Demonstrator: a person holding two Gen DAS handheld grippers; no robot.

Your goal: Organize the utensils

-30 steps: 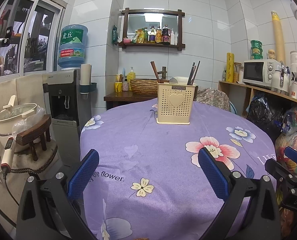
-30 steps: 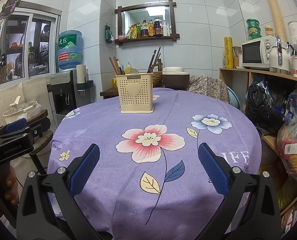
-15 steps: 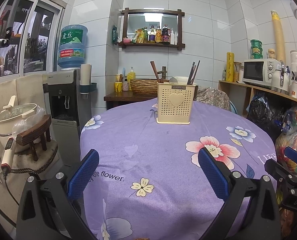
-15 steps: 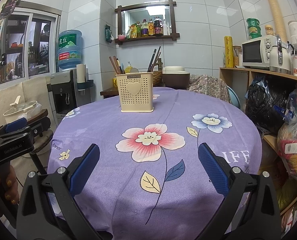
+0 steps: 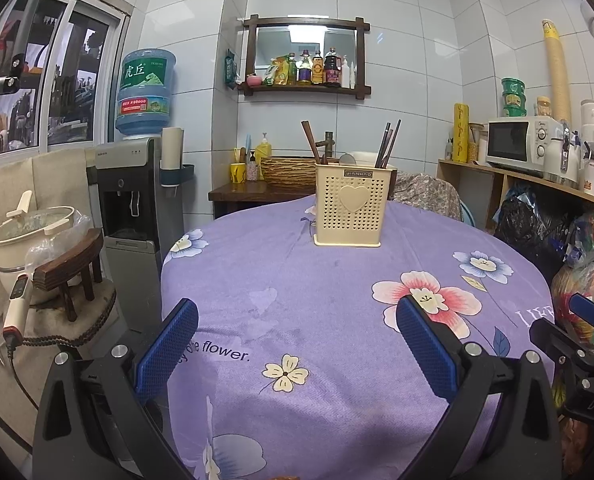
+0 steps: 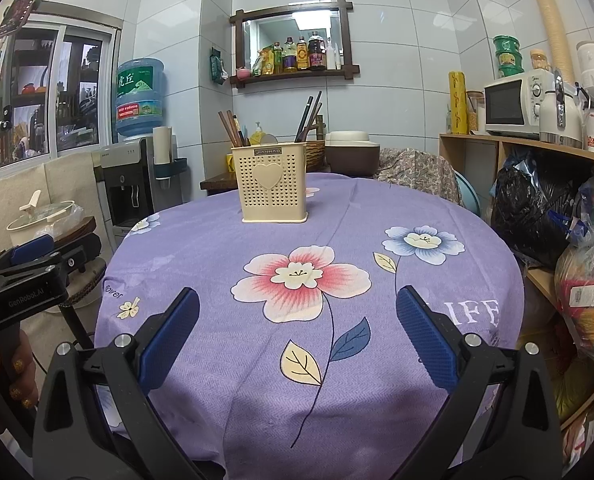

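Both claws are hovering at the near edge of the round table draped in a purple flowered cloth [image 5: 297, 280], and neither is gripping anything. The left gripper [image 5: 297, 340] is sitting with its blue-padded fingers [image 5: 167, 346] spread wide apart, nothing between them but bare cloth. The right gripper [image 6: 297, 338] is showing the same: blue pads [image 6: 425, 336] standing well apart over the big pink printed flower [image 6: 301, 276], empty.

The cream perforated plastic utensil holder with a heart on its front [image 5: 351, 210] is standing upright near the far side of the table, well beyond both claws. From the left gripper it is lying ahead and slightly to the right of centre; from the right gripper [image 6: 273, 182] it is lying ahead and slightly to the left. So it is sitting roughly between the two lines of sight, with open cloth separating it from either claw.

Dark brown chopsticks [image 5: 389, 144] are leaning out of the holder's right side, and brown wooden utensil handles [image 5: 311, 142] are slanting out of its left side. A hand with glittery painted nails [image 6: 1, 368] is gripping the left gripper's handle at the lower left of the right wrist view.
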